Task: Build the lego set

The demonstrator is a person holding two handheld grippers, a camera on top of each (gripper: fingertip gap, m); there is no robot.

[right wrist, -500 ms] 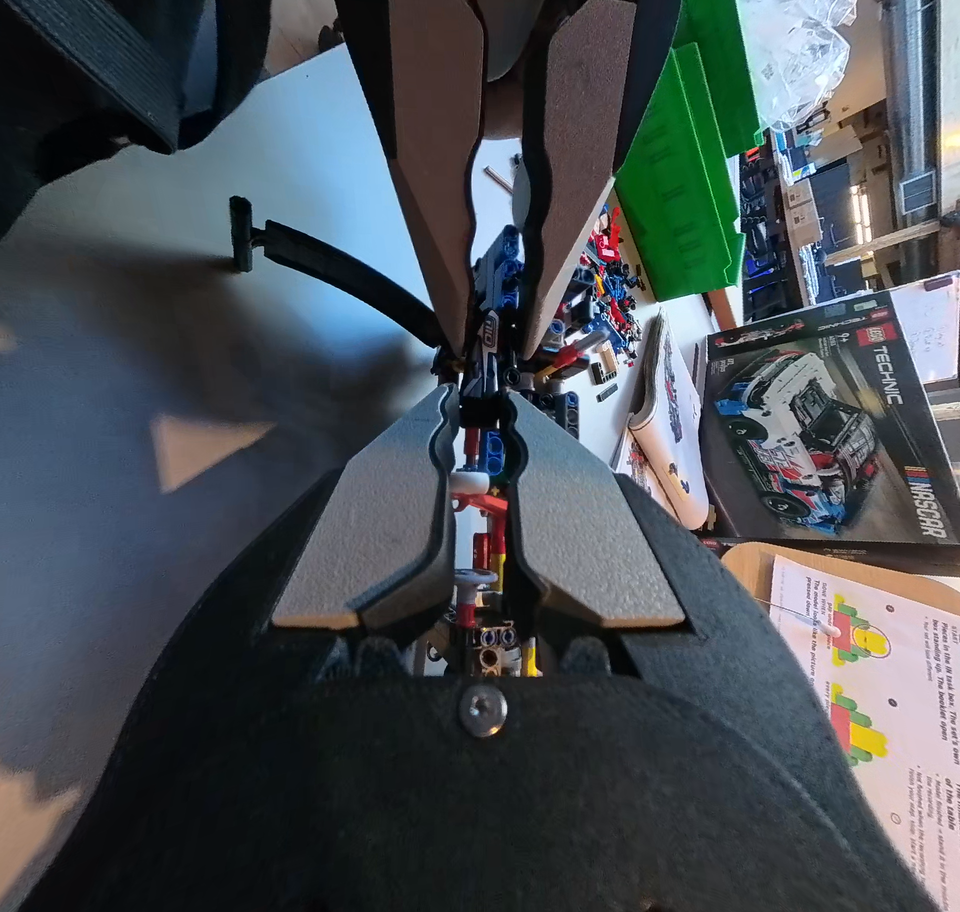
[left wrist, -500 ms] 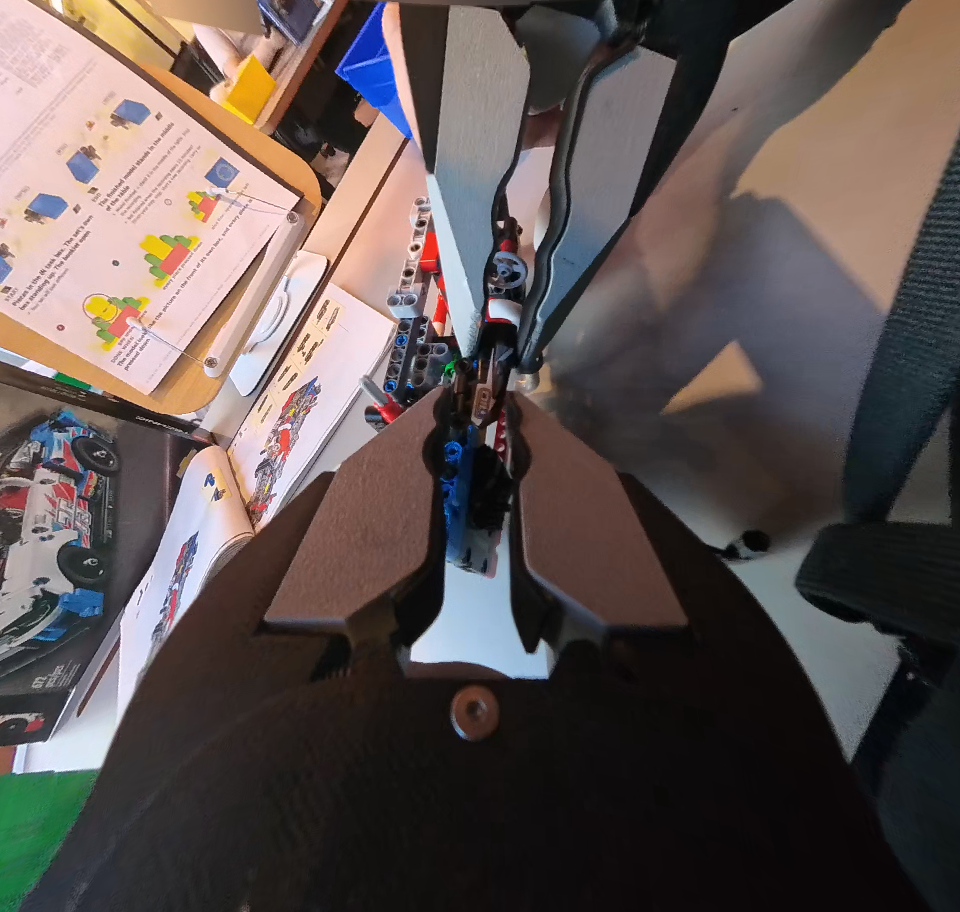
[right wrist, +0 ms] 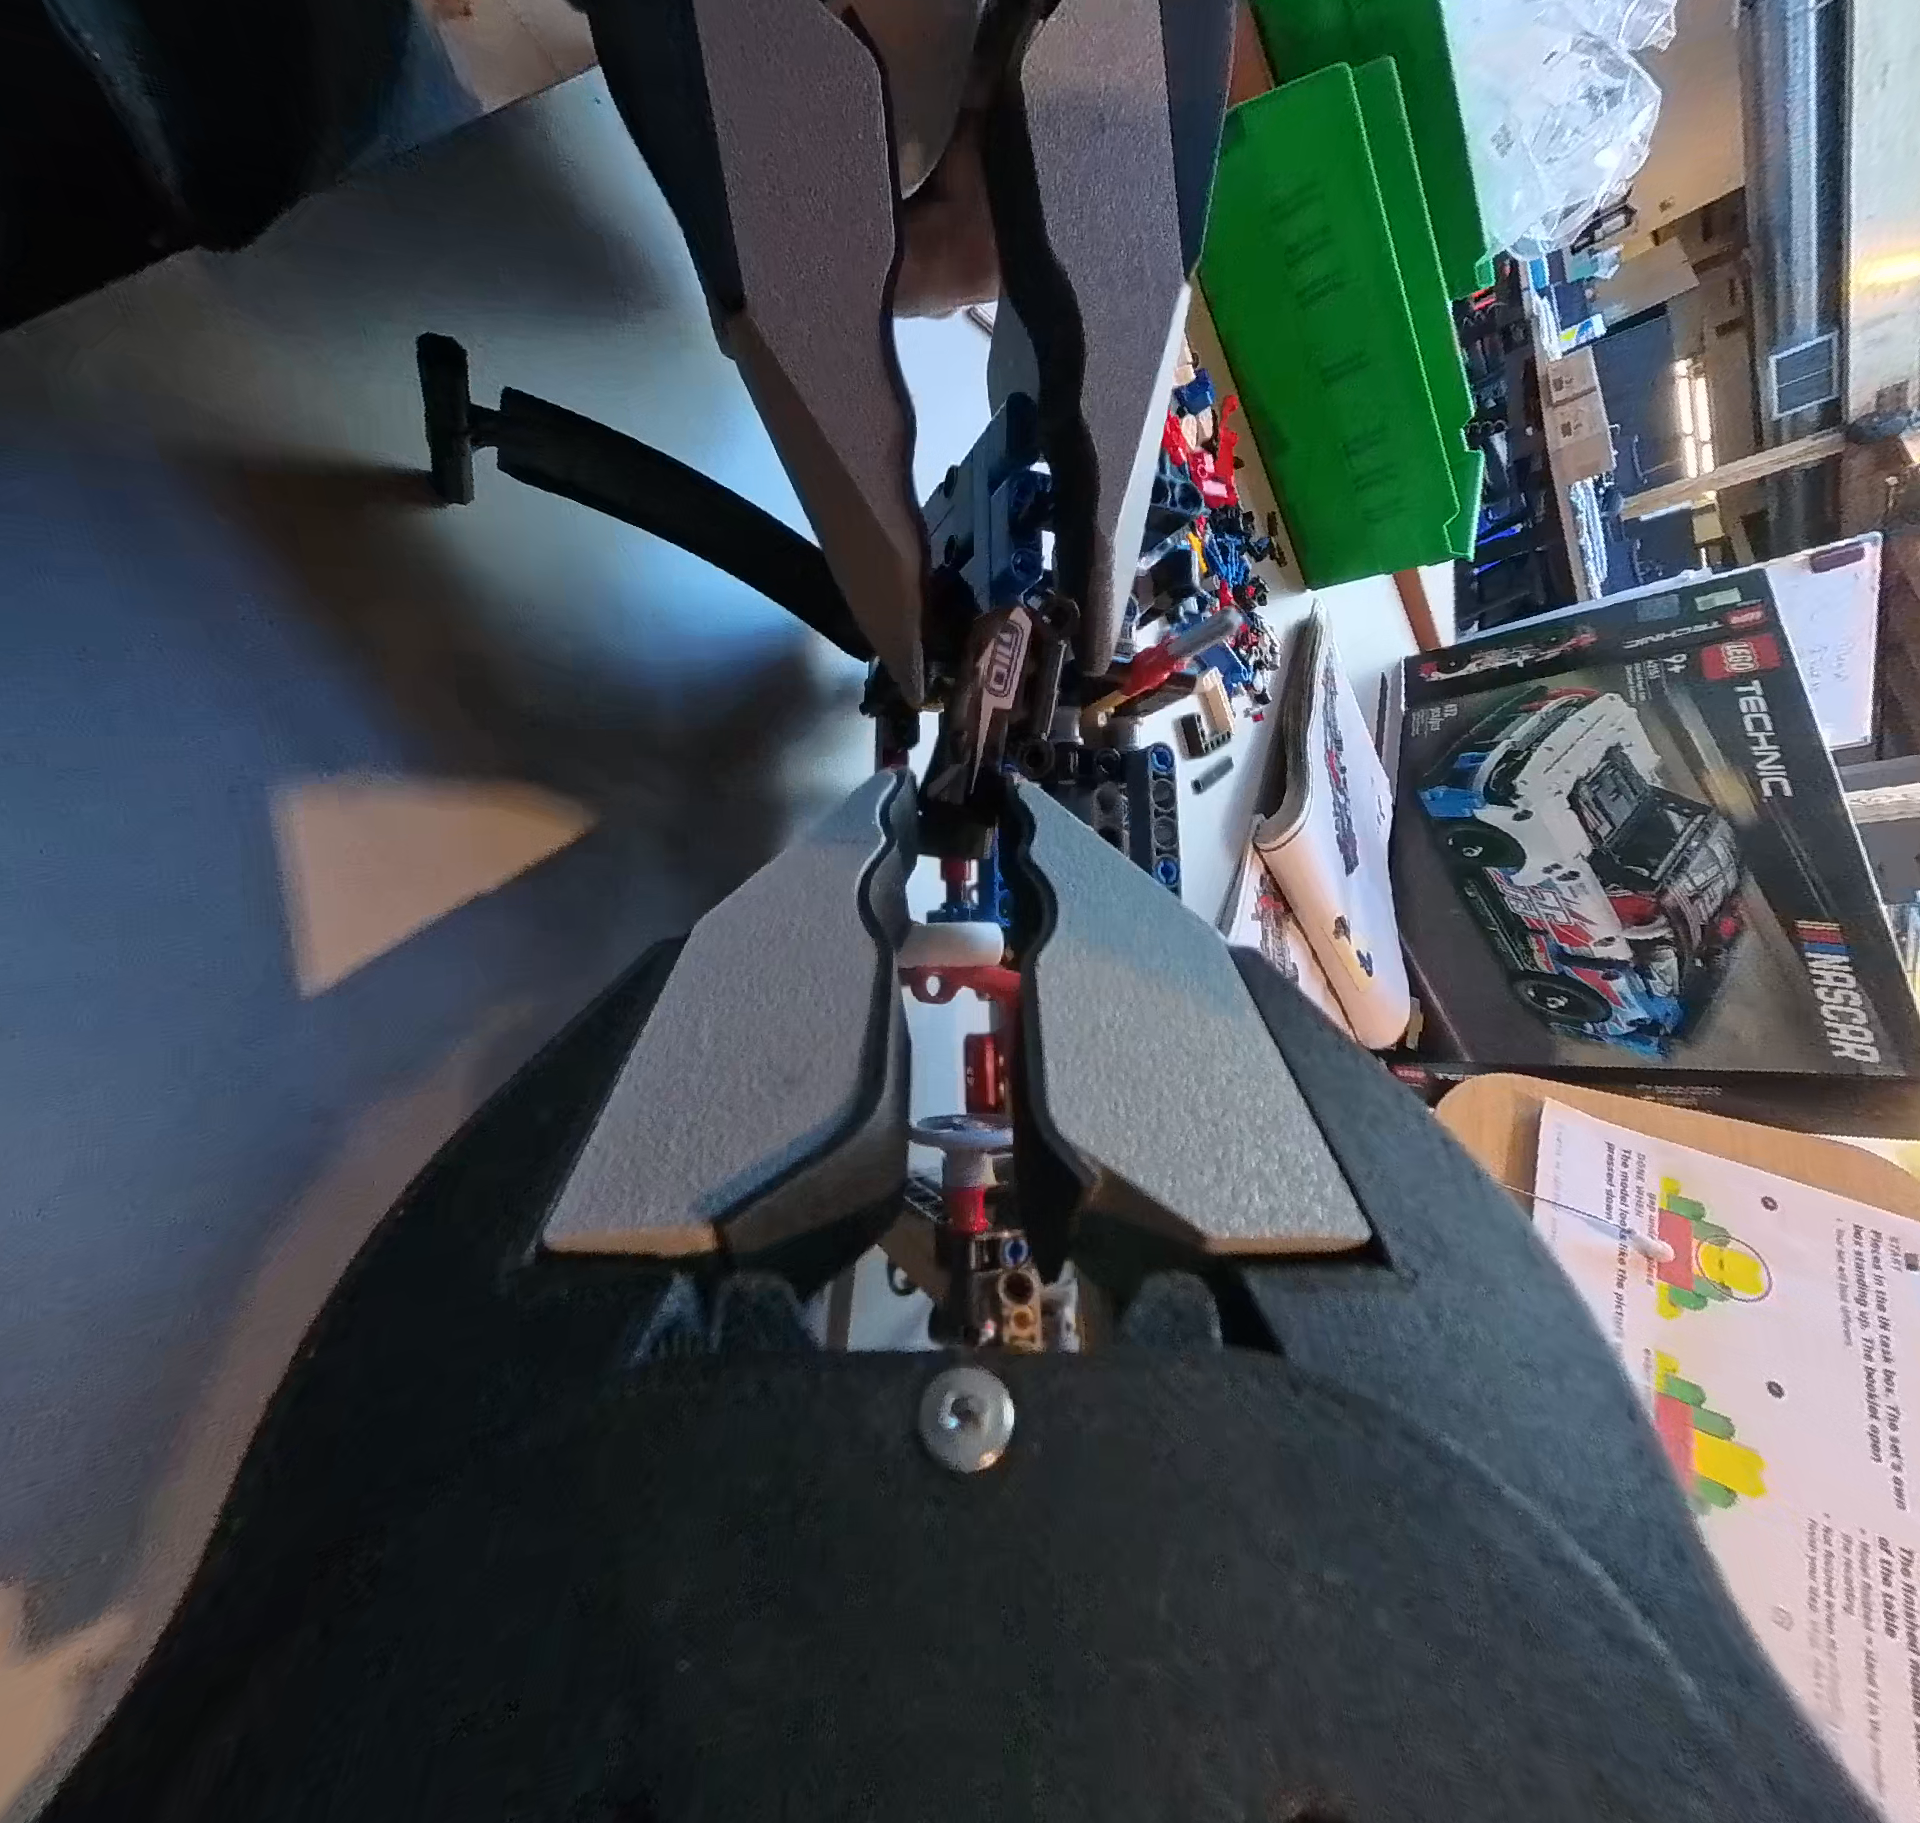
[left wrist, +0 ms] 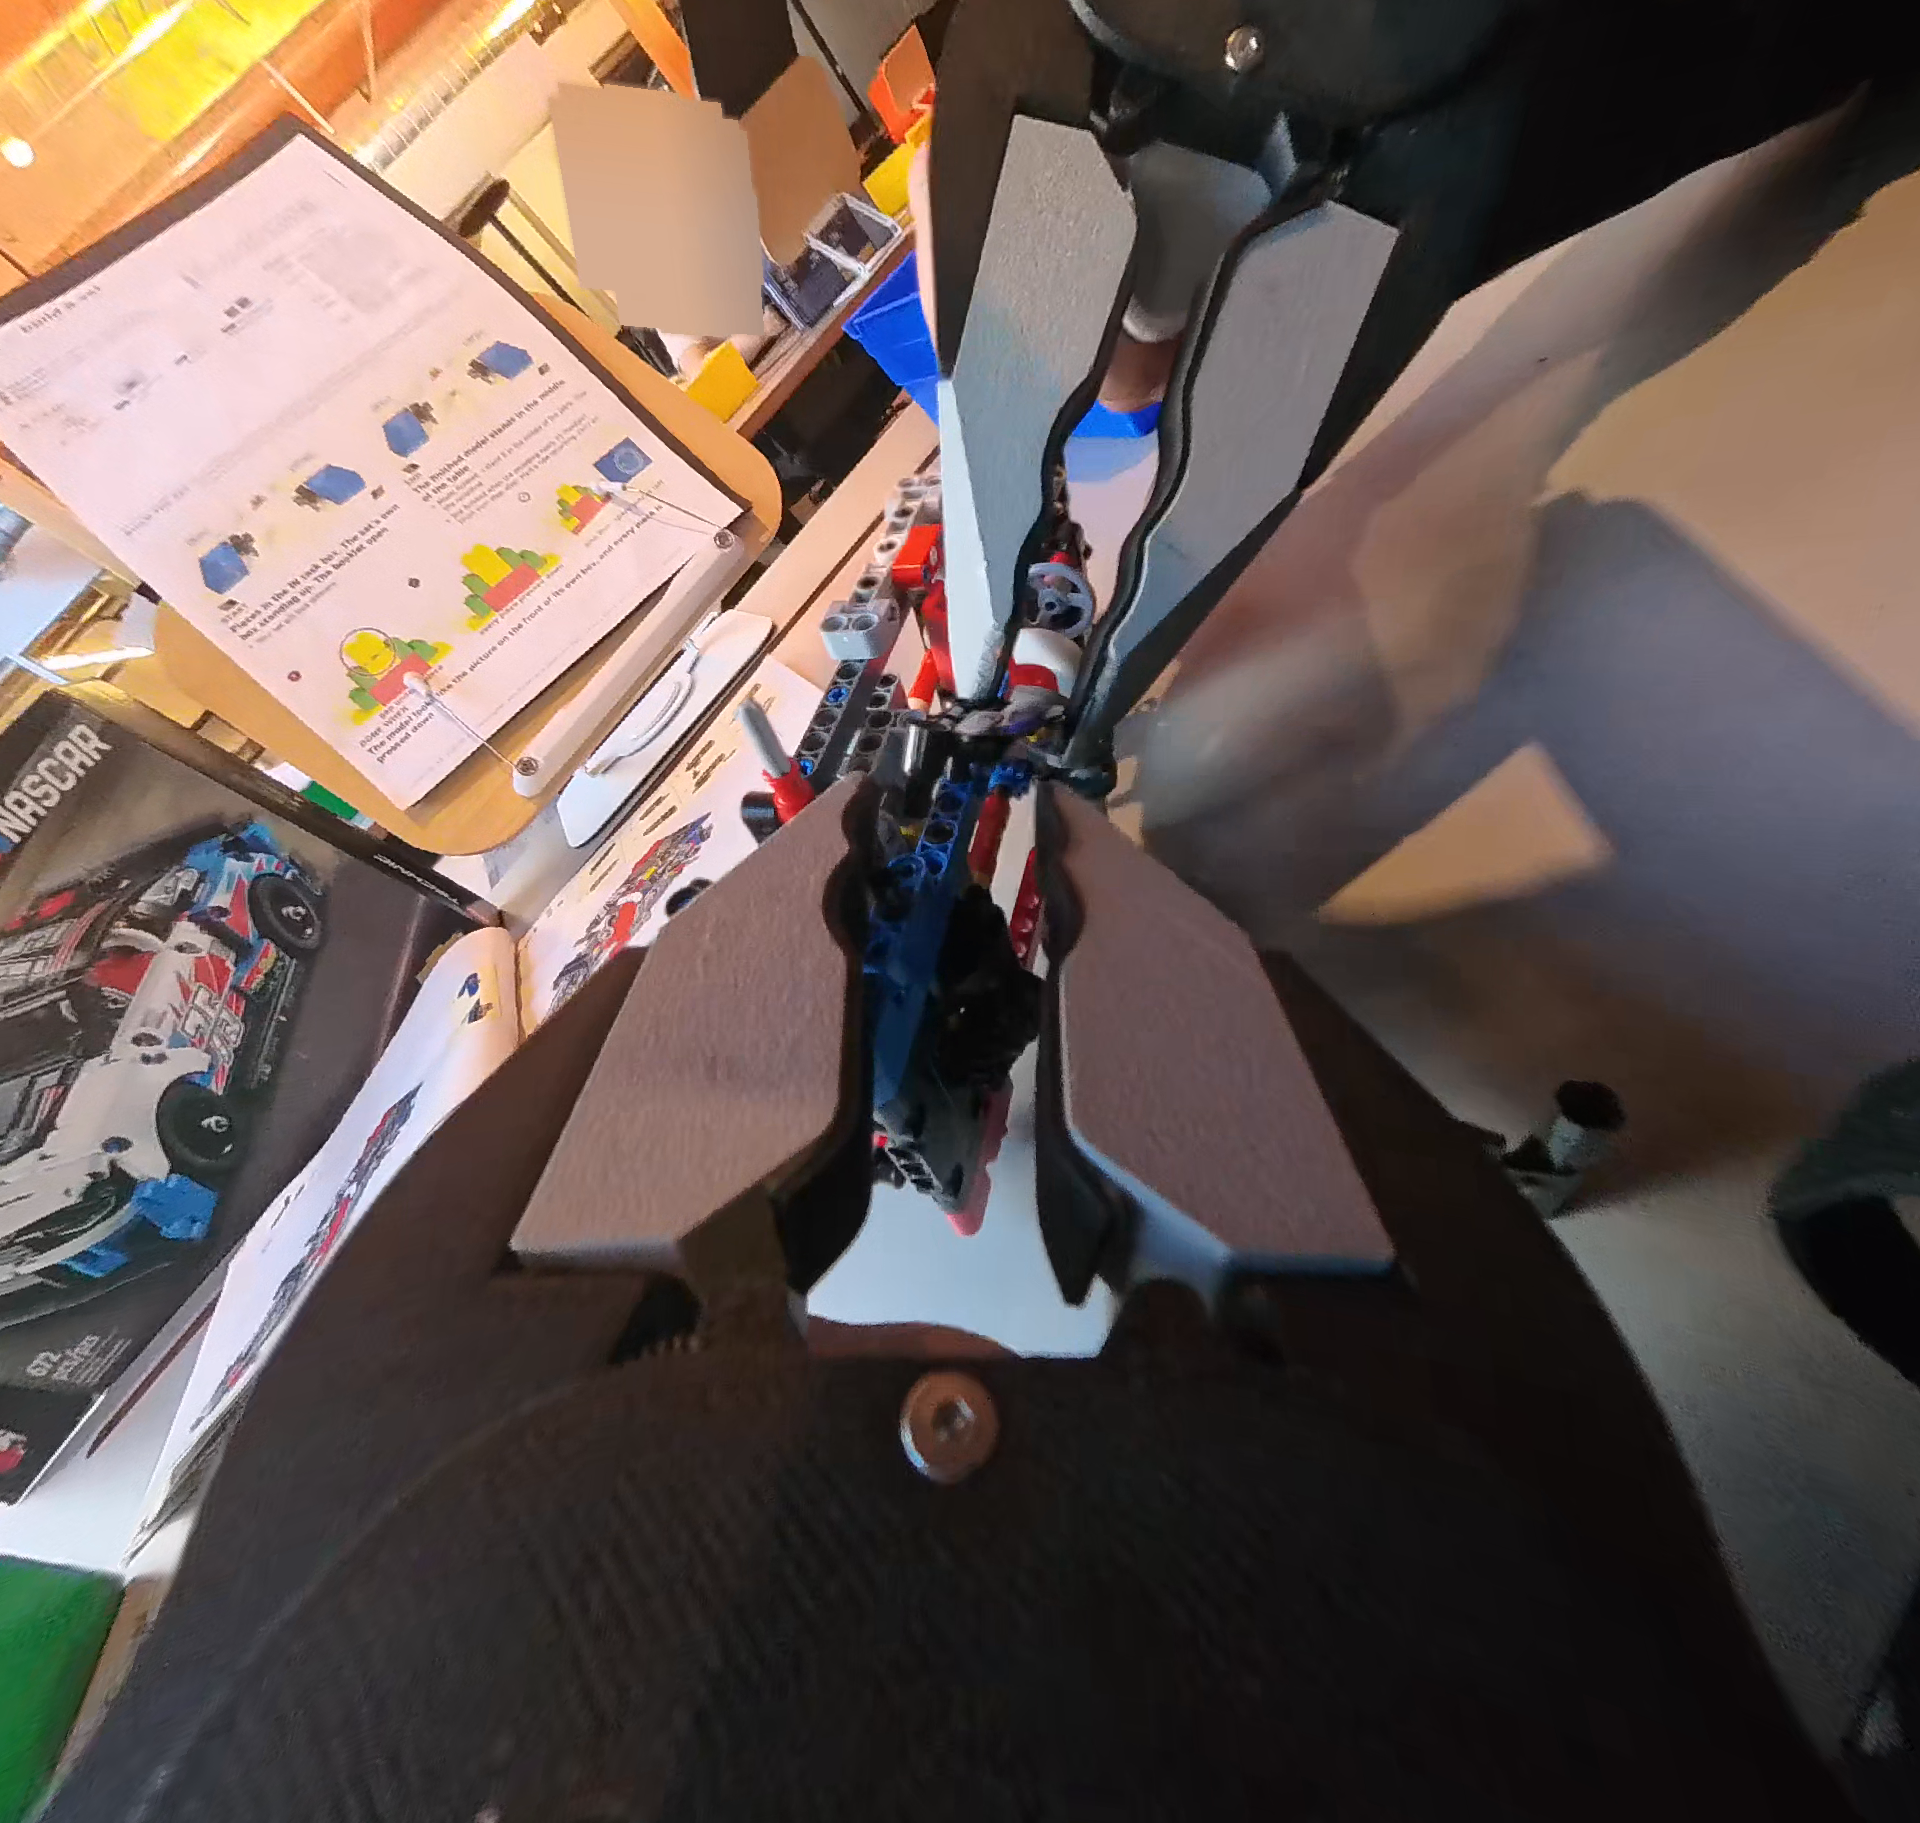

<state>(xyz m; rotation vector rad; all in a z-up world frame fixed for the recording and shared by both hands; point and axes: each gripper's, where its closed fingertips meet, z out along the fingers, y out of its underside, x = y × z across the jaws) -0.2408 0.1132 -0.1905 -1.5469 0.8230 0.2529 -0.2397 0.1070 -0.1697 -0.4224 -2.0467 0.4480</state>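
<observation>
A partly built lego car frame point(left wrist: 935, 994) is held in the air between both grippers, above the white table point(left wrist: 1714, 1306). My left gripper point(left wrist: 951, 807), with brown pads, is shut on its blue and black end. My right gripper point(right wrist: 961, 797), with grey pads, is shut on the frame's point(right wrist: 982, 1056) red and white end, where a small grey steering wheel point(right wrist: 961, 1134) sits. Each gripper shows in the other's view, tip to tip: the right gripper point(left wrist: 1034, 708) and the left gripper point(right wrist: 1003, 672). A long black curved piece point(right wrist: 644, 506) sticks out from the frame.
The set's box point(right wrist: 1662, 838) and an open instruction booklet point(right wrist: 1330, 838) lie beside a pile of loose pieces point(right wrist: 1216, 547). Green bins point(right wrist: 1351, 319) stand behind them. A board with an instruction sheet point(left wrist: 364, 474) stands at the table's edge. Loose beams point(left wrist: 862, 620) lie below the frame.
Both grippers keep their hold on the frame. The left wrist view has tilted up, so more of the room behind the table shows. The frame has turned slightly between the fingers.
</observation>
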